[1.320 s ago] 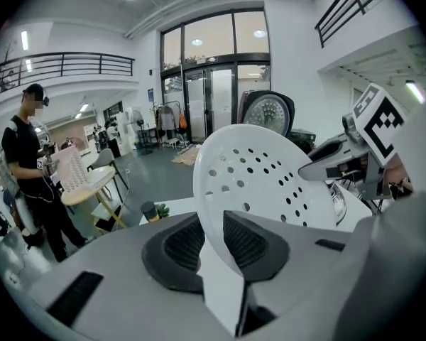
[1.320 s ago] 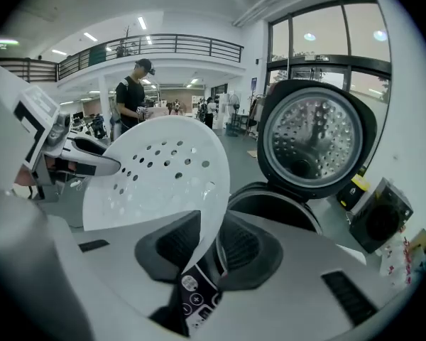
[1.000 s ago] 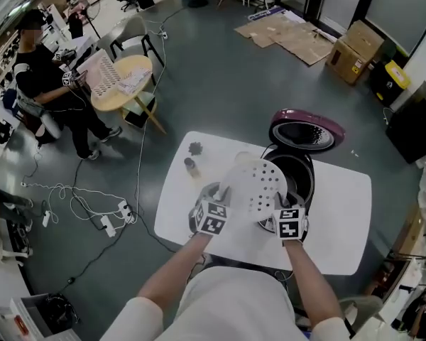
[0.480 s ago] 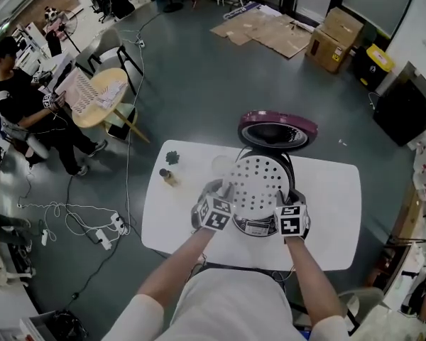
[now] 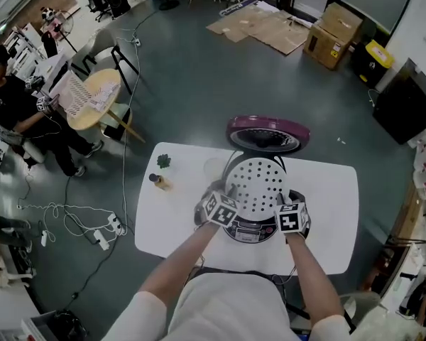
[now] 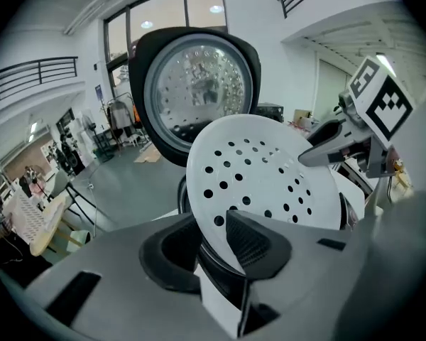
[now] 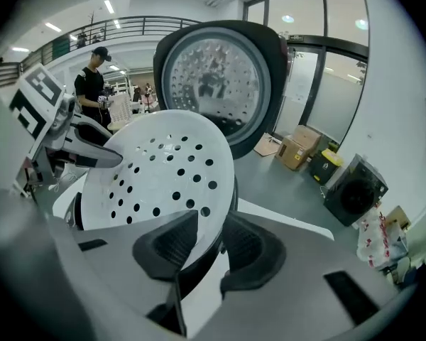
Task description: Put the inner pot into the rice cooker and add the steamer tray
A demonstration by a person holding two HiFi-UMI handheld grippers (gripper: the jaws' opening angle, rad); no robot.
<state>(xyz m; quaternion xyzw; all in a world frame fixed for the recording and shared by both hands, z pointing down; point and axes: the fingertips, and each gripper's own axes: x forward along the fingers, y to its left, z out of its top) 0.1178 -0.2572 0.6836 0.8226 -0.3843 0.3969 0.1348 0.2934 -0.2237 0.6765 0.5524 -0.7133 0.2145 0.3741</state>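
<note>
left gripper (image 6: 211,222): clamped steamer tray (image 5: 255,185) rim, jaws just easing apart | right gripper (image 7: 209,222): likewise | tray tilted over rice cooker (image 5: 250,231)

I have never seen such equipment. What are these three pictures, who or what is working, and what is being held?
There is no robot here. A person holds a two-jawed hand tool, a gripper, in each hand. One picture comes from a camera on the person's head, looking down. The other two come from cameras riding on the left gripper and the right gripper. On the white table stand a rice cooker with its lid open, a small plant and a small bottle. Both grippers pinch the rim of a white steamer tray with holes, tilted over the cooker. Their jaws have just been opening a little.
</note>
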